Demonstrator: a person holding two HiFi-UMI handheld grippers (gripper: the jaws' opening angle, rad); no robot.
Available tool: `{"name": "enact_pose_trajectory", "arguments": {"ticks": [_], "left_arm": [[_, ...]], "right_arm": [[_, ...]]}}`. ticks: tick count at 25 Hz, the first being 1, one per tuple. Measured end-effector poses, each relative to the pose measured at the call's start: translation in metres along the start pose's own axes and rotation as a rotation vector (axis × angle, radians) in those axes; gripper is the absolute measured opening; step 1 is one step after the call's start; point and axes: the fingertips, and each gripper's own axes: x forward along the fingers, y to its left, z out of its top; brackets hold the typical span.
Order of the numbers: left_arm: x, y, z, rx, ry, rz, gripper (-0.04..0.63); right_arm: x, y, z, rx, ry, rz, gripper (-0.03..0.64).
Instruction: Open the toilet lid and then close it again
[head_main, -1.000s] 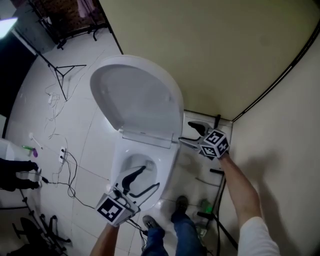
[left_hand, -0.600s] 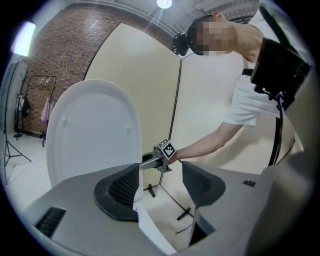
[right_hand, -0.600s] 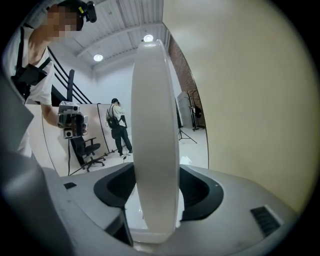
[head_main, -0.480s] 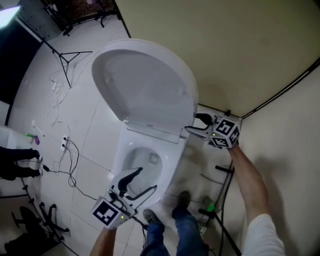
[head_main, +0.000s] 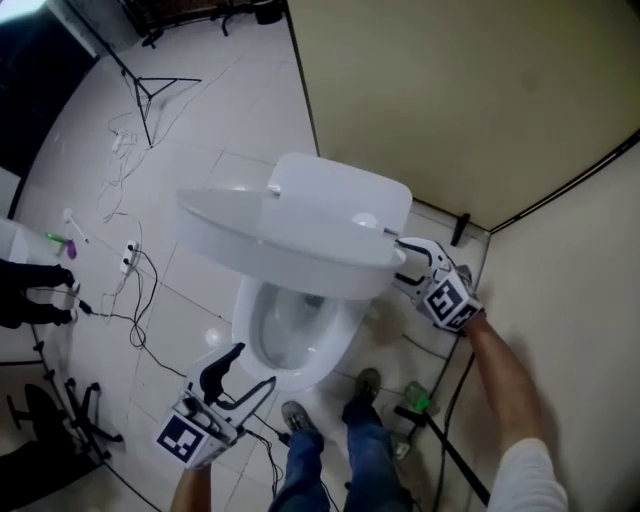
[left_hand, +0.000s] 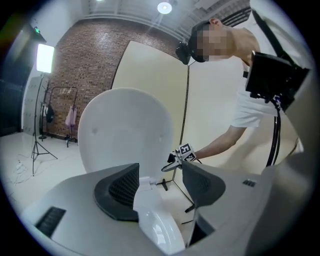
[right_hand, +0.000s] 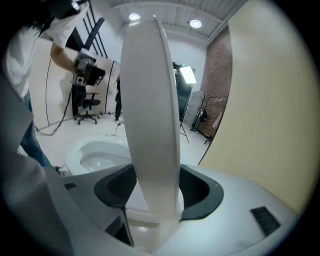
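The right gripper (head_main: 405, 262), right of centre in the head view, has just been closing its 2 jaws and now pinches the right rim of the toilet lid (head_main: 290, 245), with the pads pressed on both faces. The lid stands tilted over the bowl (head_main: 290, 345), mid-frame. It looks like stiff, light, glossy plastic on a rear hinge — probably slippery — so the side rim is a sound hold. The left gripper (head_main: 250, 367), lower left, is half spread and empty.

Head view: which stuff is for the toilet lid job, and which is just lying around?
For the job: toilet lid, toilet bowl, right gripper, its jaws just closed on the lid's edge.
Lying about: tripod stand, floor cables.
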Motion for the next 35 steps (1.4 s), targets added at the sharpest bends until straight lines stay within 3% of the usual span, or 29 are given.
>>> {"name": "enact_pose_trajectory", "arguments": {"ticks": [8,14,17,20,23,29,35], "left_arm": [[-0.118,-0.012,-0.090,-0.102,0.085,0.119,0.267],[-0.142,-0.006,-0.116,-0.115,0.045,0.138,0.267],[-0.148,-0.004,-0.122,-0.107,0.033,0.130,0.267],[-0.153,-0.001,-0.136,-0.116,0.032,0.132,0.267],[-0.155,0.001,-0.141,-0.120,0.023,0.137,0.267],[-0.152,0.007,-0.144,-0.120,0.033,0.139,0.267],[-0.143,0.008,-0.147,-0.128,0.038,0.132,0.267]], "right_arm": [[0.005,0.042,-0.019,-0.243,0.081,-0.202,0.264],[0.010,0.074,-0.046,-0.428,0.165,-0.288,0.267],[0.017,0.093,-0.064,-0.550,0.227,-0.248,0.281],[0.027,0.115,-0.092,-0.649,0.282,-0.175,0.365],[0.032,0.127,-0.108,-0.704,0.313,-0.152,0.398],[0.045,0.140,-0.129,-0.809,0.358,-0.195,0.399],[0.057,0.156,-0.153,-0.850,0.418,-0.154,0.399]]}}
